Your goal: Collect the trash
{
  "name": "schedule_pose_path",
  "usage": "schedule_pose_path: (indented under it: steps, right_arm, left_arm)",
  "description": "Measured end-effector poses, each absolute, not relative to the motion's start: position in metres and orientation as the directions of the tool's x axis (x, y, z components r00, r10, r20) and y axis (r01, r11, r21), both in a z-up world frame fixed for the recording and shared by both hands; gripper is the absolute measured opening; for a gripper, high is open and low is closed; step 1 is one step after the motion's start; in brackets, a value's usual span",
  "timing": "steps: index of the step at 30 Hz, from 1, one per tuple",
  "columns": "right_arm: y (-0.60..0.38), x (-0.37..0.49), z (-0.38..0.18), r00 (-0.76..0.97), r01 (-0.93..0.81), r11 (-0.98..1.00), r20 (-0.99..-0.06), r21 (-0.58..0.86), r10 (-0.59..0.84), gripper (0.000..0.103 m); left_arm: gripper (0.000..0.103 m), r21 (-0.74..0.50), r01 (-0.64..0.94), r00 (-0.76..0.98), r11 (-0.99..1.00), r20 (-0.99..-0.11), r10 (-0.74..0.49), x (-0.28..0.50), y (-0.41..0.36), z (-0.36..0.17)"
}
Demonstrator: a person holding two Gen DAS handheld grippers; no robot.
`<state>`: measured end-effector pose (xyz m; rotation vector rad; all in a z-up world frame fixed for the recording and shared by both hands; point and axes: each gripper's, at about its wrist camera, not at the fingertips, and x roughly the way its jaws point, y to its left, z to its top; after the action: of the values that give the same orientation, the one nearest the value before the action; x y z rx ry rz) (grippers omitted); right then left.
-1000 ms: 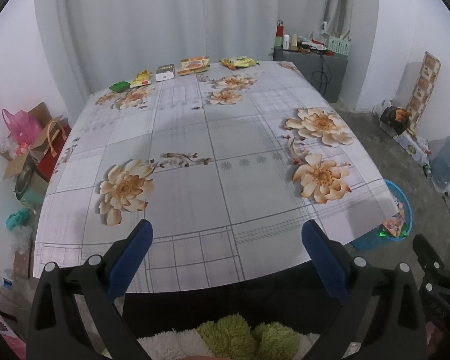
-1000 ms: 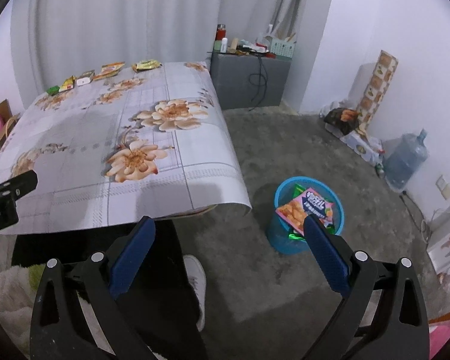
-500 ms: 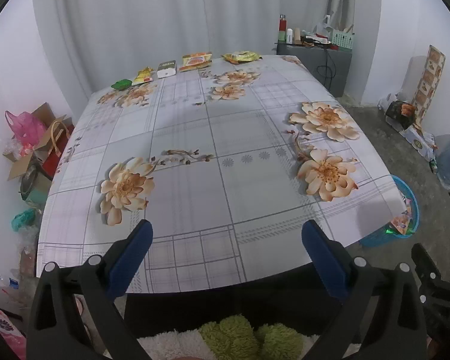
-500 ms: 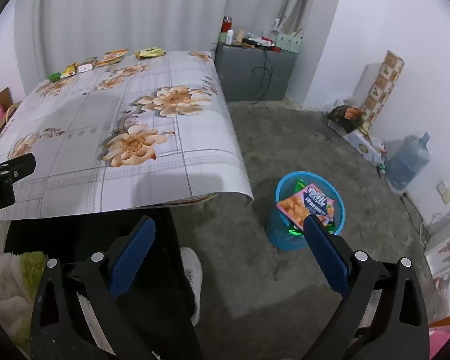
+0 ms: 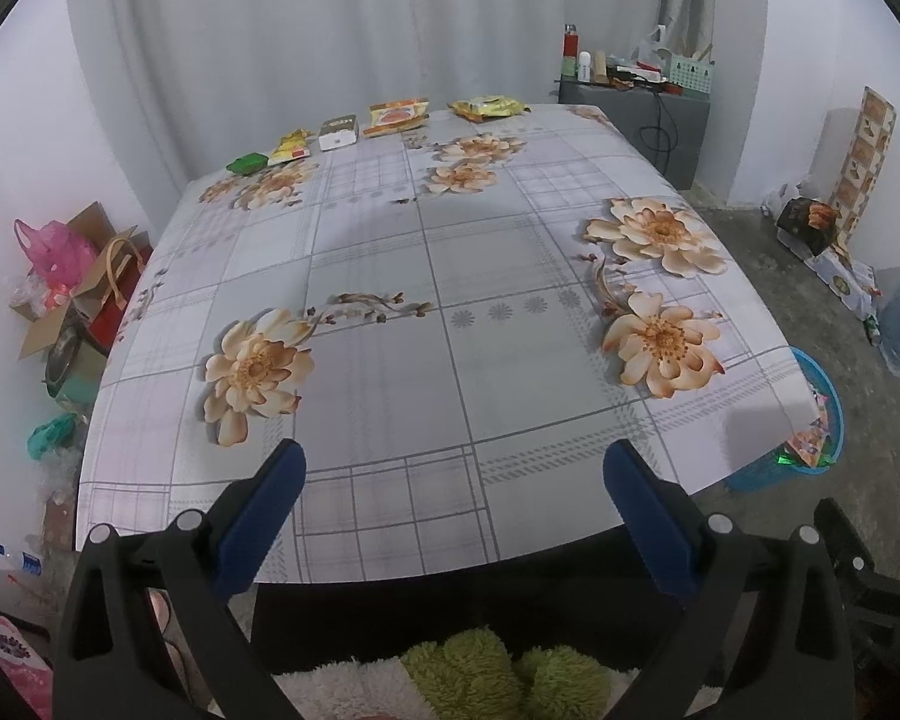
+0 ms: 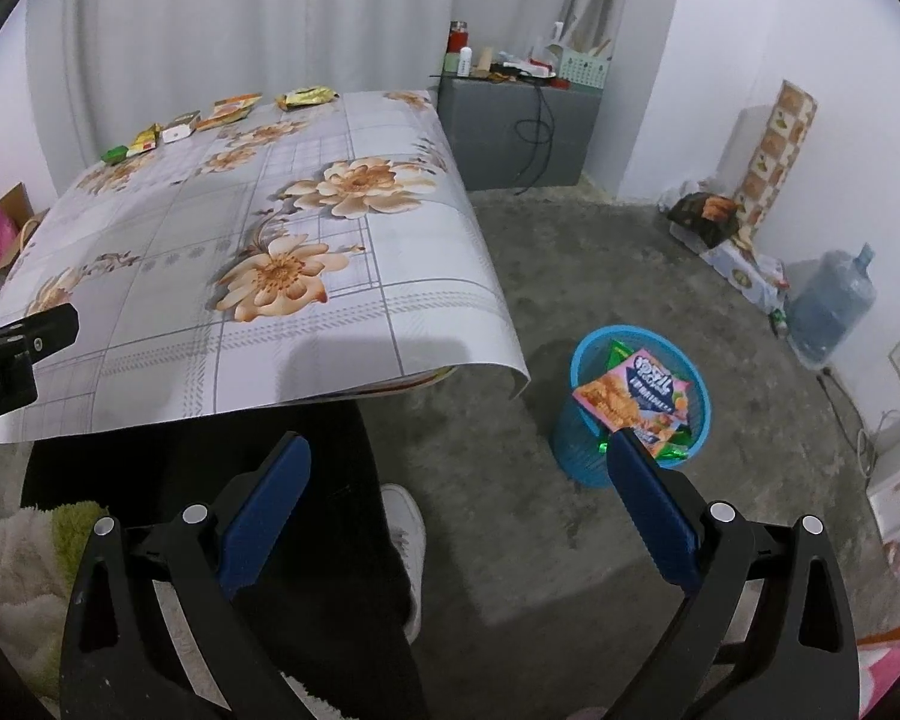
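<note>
1. I am holding the left gripper (image 5: pixel 453 474) spread wide and empty over the near edge of the desk (image 5: pixel 390 372).
2. I am seeing five bits of trash lying in a row along the desk's far edge: a green packet (image 5: pixel 246 162), yellow wrapper (image 5: pixel 291 147), white box (image 5: pixel 337 132), orange packet (image 5: pixel 395 116) and yellow packet (image 5: pixel 487 107).
3. I am keeping the right gripper (image 6: pixel 459 468) spread and empty above the floor, the blue basket (image 6: pixel 582 456) standing beside the desk's near corner with wrappers inside.

Left wrist faces across the table (image 5: pixel 450 312); right wrist angles floorward, sharing it.
</note>
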<state>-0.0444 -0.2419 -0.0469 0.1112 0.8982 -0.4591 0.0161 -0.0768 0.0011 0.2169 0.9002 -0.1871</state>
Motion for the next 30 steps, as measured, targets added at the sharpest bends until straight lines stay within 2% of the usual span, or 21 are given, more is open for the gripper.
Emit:
schedule_pose_path:
  steps: [30]
  right_arm:
    - [-0.2459,-0.0447,-0.0461,0.536,0.438,0.894,-0.771,-0.095,-0.344,0.095]
  left_arm:
    - [0.097,0.11,0.252,0.604,0.962,-0.794,-0.068,0.0147,-0.0774,-0.0002]
